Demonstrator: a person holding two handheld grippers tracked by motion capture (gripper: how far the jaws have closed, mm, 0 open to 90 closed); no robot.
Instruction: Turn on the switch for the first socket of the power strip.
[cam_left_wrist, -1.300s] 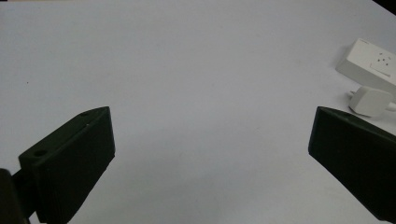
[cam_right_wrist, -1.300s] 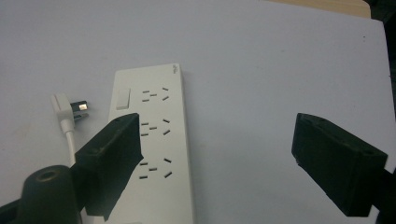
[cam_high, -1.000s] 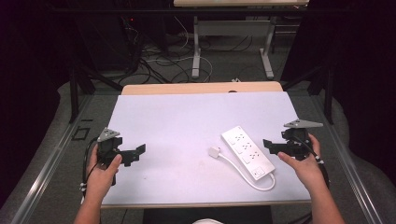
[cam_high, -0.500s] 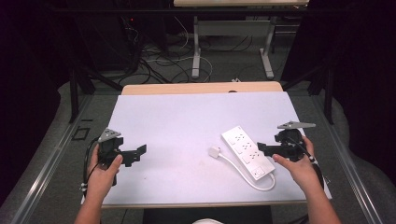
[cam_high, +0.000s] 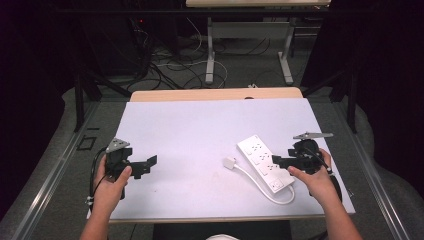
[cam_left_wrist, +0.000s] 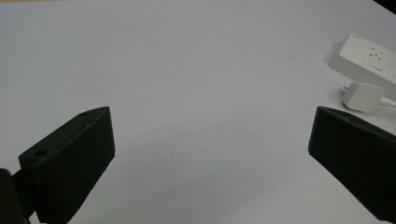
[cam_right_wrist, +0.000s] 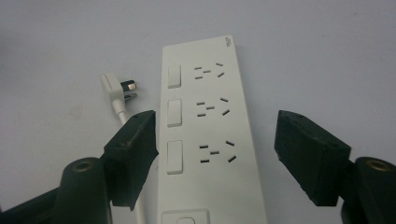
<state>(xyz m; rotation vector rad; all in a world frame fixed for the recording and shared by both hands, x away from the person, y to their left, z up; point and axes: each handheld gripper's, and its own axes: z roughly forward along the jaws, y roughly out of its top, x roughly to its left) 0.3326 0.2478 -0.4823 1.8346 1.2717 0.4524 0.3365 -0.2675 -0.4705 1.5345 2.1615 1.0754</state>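
A white power strip (cam_high: 264, 162) lies at an angle on the right part of the white table (cam_high: 200, 125), its switches and sockets facing up (cam_right_wrist: 205, 140). Its cord loops round the near end to a white plug (cam_high: 230, 163) lying loose left of it (cam_right_wrist: 114, 86). My right gripper (cam_high: 277, 161) hangs over the strip's near half, with its jaws on either side of the strip (cam_right_wrist: 215, 123). The jaws have just been closing, but a gap still shows on both sides, so it is open. My left gripper (cam_high: 149, 165) stands wide open and empty at the table's left (cam_left_wrist: 210, 126), with the strip (cam_left_wrist: 369, 58) farther off.
A wooden strip borders the table's far edge (cam_high: 215, 94). Beyond it are the legs of a desk (cam_high: 211, 50) and loose cables on the floor (cam_high: 170, 65). Metal rails run along both sides of the table (cam_high: 60, 170).
My right gripper has shifted a little left, over the power strip's near half, and its jaws have narrowed around it. The left gripper has stayed where it was.
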